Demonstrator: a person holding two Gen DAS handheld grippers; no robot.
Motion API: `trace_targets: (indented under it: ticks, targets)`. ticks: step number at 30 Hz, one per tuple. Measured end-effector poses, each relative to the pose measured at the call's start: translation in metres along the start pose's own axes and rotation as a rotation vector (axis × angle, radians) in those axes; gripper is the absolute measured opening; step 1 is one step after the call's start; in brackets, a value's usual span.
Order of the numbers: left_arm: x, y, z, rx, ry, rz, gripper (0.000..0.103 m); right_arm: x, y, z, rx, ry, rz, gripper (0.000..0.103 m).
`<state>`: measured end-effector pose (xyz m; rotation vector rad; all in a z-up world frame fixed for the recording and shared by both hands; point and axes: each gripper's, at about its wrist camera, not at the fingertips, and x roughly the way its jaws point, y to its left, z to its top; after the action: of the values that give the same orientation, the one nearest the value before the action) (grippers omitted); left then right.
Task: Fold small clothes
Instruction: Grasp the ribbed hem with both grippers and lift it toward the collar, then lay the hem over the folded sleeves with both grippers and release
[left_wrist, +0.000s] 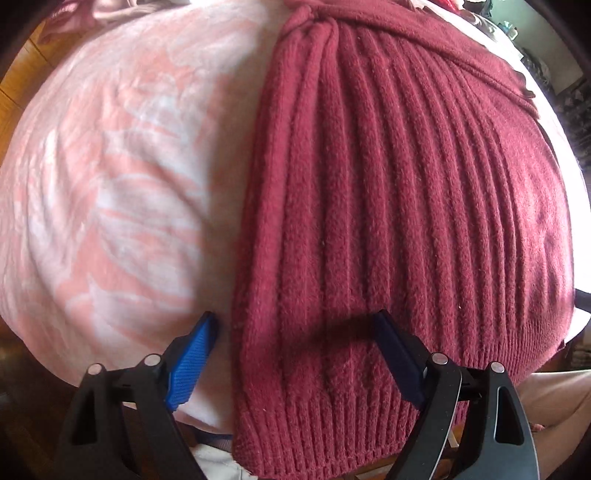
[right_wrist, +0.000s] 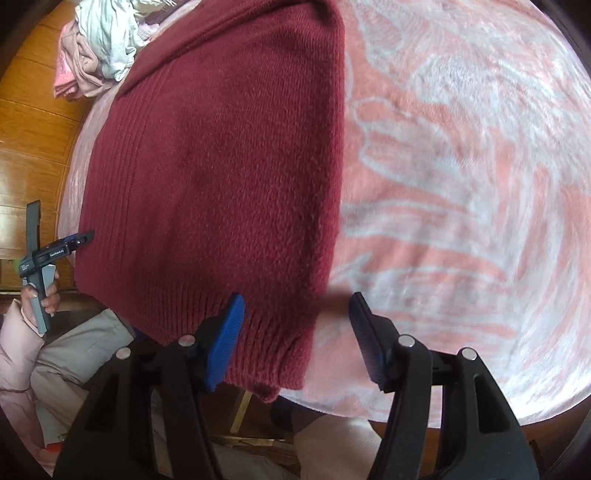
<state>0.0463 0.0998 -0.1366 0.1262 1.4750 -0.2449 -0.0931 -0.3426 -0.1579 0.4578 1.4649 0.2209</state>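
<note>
While the maroon sweater (left_wrist: 388, 206) lies flat on the pink blanket (left_wrist: 110, 177), hem at the near edge, my left gripper (left_wrist: 295, 354) and right gripper (right_wrist: 295, 339) both hang spread wide, holding nothing. A careless pinch could catch blanket too. Gripper lettering is too small to read.

Bright daylight glares white at the right edges, the pink-and-white patterned fleece blanket (right_wrist: 461, 177) smears with motion blur, and fisheye bending darkens every corner.
</note>
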Motion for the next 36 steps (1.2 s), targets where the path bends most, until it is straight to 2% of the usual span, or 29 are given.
trace_targets:
  ticks: [4, 6, 8, 10, 12, 13, 14, 16, 18, 23, 26, 30, 36]
  targets:
    - [0.001, 0.004, -0.012, -0.002, 0.010, -0.030, 0.085, 0.009, 0.010, -0.008, -0.015, 0.037, 0.038, 0.060]
    - [0.001, 0.006, -0.021, 0.004, 0.011, -0.035, 0.084, 0.012, 0.016, -0.009, -0.044, 0.048, 0.015, 0.060]
    - [0.001, 0.006, -0.034, 0.008, 0.013, -0.044, 0.077, 0.017, 0.024, -0.009, -0.063, 0.054, -0.004, 0.060]
    - [-0.001, 0.000, -0.037, 0.009, 0.018, -0.062, 0.059, 0.019, 0.028, -0.009, -0.072, 0.057, -0.015, 0.058]
    - [-0.003, -0.005, -0.039, 0.016, 0.016, -0.067, 0.050, 0.020, 0.028, -0.010, -0.085, 0.059, -0.030, 0.050]
    - [-0.002, -0.015, -0.040, 0.017, 0.015, -0.074, 0.042, 0.020, 0.028, -0.010, -0.088, 0.060, -0.024, 0.039]
    - [-0.004, -0.020, -0.039, 0.017, 0.015, -0.082, 0.039, 0.021, 0.027, -0.010, -0.083, 0.064, 0.002, 0.024]
    - [-0.007, -0.023, -0.041, 0.016, 0.009, -0.097, 0.021, 0.020, 0.027, -0.010, -0.078, 0.069, 0.038, 0.014]
    - [-0.011, -0.035, -0.039, 0.001, 0.010, -0.137, 0.014, 0.015, 0.033, -0.009, -0.107, 0.061, 0.050, 0.012]
    - [-0.025, -0.039, -0.024, -0.022, -0.007, -0.191, 0.012, -0.011, 0.043, -0.002, -0.134, -0.013, 0.134, 0.011]
    - [-0.042, -0.035, -0.014, -0.050, -0.050, -0.251, 0.012, -0.032, 0.040, 0.008, -0.120, -0.074, 0.180, 0.011]
    - [-0.062, -0.030, 0.006, -0.095, -0.110, -0.304, 0.012, -0.051, 0.035, 0.029, -0.086, -0.130, 0.202, 0.011]
    - [-0.084, -0.013, 0.050, -0.152, -0.196, -0.331, 0.012, -0.066, 0.026, 0.074, -0.010, -0.182, 0.206, 0.011]
